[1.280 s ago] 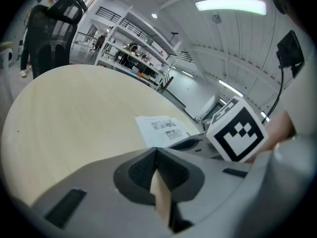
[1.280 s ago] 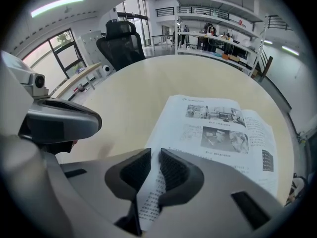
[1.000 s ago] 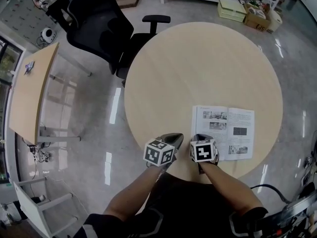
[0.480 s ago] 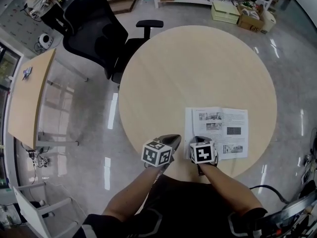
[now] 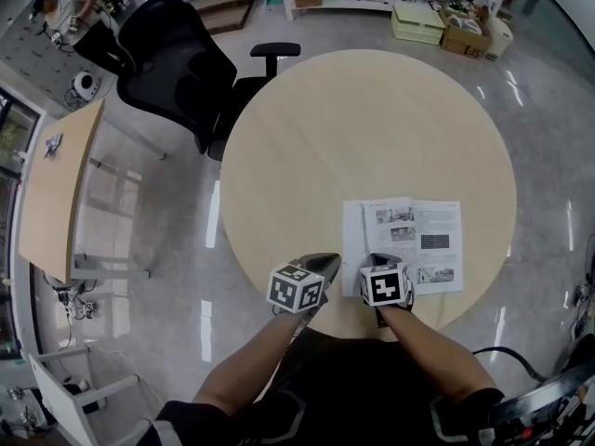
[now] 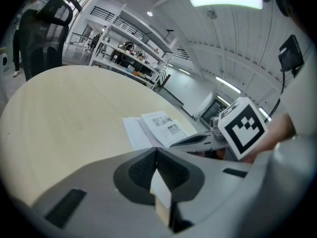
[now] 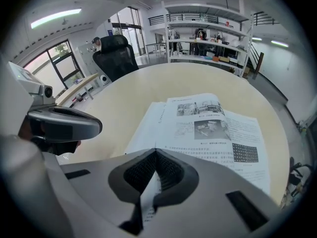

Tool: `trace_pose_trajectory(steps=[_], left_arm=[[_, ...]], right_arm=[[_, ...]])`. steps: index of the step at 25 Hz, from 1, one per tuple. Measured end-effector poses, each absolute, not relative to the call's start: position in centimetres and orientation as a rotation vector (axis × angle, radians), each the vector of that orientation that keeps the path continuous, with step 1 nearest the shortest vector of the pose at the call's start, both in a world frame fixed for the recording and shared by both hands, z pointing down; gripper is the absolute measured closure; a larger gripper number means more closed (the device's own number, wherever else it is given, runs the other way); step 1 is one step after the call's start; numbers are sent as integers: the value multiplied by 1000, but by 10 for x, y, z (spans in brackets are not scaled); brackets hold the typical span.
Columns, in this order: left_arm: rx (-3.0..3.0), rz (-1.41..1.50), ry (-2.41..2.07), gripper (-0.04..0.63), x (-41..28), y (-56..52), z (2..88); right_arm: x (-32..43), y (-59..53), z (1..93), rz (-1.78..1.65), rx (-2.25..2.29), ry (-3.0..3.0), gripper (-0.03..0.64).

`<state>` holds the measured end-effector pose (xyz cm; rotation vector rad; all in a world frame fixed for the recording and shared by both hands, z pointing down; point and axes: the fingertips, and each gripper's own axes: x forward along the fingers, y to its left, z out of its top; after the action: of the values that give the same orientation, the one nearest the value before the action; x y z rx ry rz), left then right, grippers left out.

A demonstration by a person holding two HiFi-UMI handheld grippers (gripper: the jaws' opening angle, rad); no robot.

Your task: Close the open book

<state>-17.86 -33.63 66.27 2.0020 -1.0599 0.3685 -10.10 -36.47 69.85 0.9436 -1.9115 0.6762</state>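
Head view showed the round table [image 5: 372, 119] bearing the open book [image 5: 418, 240] near the person's edge, right of centre. It lay flat, face up, with its long axis left to right and its spine running away from the person. The right gripper [image 5: 376, 260] had its jaws closed on the book's near left corner. The left gripper [image 5: 325, 261], jaws together and empty, hung just left of the book.
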Motion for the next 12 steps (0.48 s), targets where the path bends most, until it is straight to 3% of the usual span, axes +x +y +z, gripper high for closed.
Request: trace_pose_trajectory(steps=[12], left_arm=[[2073, 389, -1007, 609, -141, -349, 650]], right_arm=[[-60, -373, 675, 679, 1065, -1941, 618]])
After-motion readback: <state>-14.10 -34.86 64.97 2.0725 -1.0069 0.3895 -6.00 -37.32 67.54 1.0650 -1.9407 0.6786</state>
